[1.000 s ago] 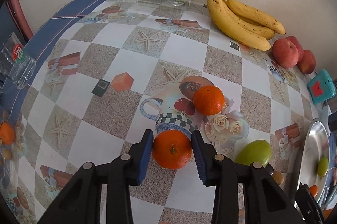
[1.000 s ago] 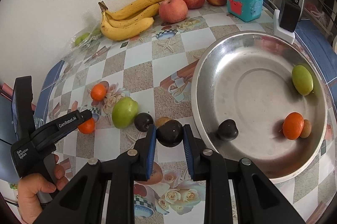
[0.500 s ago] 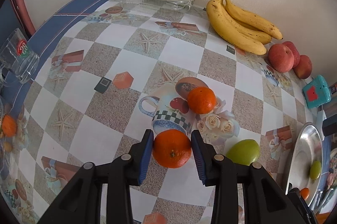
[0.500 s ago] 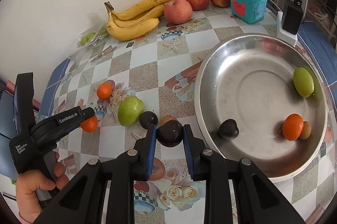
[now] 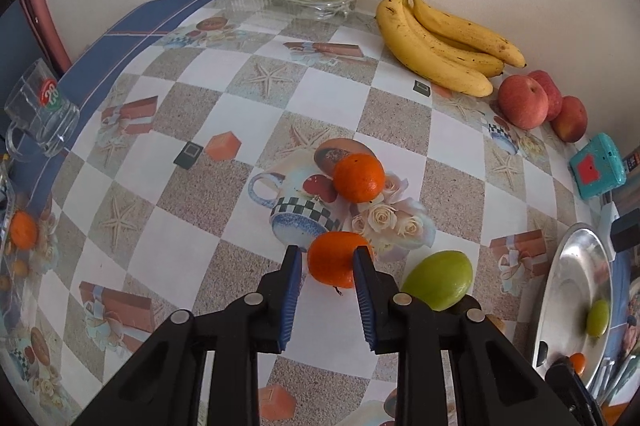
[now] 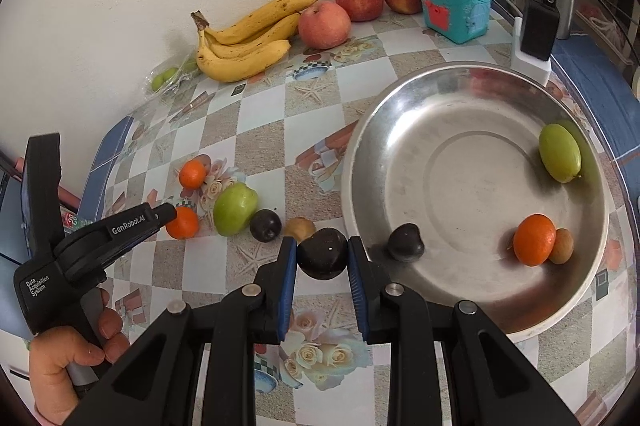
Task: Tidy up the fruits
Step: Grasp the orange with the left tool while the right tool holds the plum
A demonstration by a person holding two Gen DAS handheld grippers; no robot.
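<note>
- Near the table's front edge, the right gripper (image 6: 322, 253) is clamped on a dark plum (image 6: 322, 254), held just beside the steel plate's (image 6: 452, 78) near-left rim; whether the plum is lifted clear of the cloth cannot be told.
- Toward the table's middle, the left gripper (image 5: 325, 258) has its jaws around an orange (image 5: 335, 258); the right pad seems to touch it, the left shows a sliver of gap, so a firm grip is not certain.
- On the plate lie a plum (image 6: 405, 243), an orange (image 6: 534, 239), a small brown fruit (image 6: 561, 246) and a green fruit (image 6: 559, 152).
- Judged step: carry both fruits to the plate; doing it well means lifting the dark plum above the rim before moving across, then setting it low on the bare centre so it does not roll; squeeze the orange fully before lifting, and steer past the green fruit (image 5: 437, 280) just to its right.
</note>
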